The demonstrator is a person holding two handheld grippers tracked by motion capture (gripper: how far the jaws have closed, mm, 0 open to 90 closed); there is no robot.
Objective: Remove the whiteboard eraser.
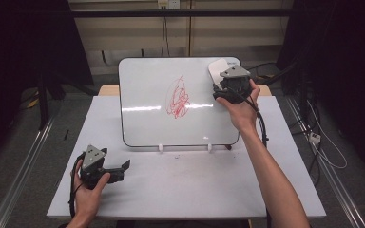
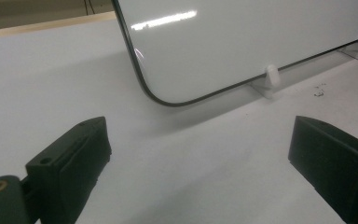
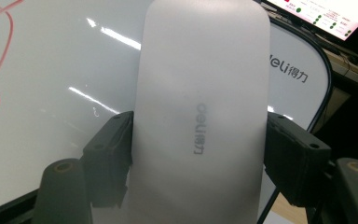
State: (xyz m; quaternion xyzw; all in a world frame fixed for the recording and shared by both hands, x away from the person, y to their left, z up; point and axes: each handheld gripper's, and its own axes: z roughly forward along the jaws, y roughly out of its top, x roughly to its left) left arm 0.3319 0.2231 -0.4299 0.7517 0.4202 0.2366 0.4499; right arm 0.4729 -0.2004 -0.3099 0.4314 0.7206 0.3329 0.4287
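Note:
A whiteboard [image 1: 147,90] leans upright on white clips at the back of the table, with a red scribble [image 1: 178,98] near its middle. My right gripper [image 1: 221,83] is at the board's upper right corner, shut on a white eraser [image 3: 200,93] that stands against the board face. The eraser [image 1: 216,70] pokes up above the gripper in the high view. My left gripper [image 1: 123,168] rests low on the table at the front left, jaws wide apart and empty. Ahead of it lies the board's lower corner [image 2: 163,95].
The white table [image 1: 185,190] has bare room in front of the board. Small dark specks [image 2: 319,91] lie near a board clip [image 2: 270,77]. Cables [image 1: 323,147] trail on the floor to the right. A screen edge [image 3: 326,14] shows behind the board.

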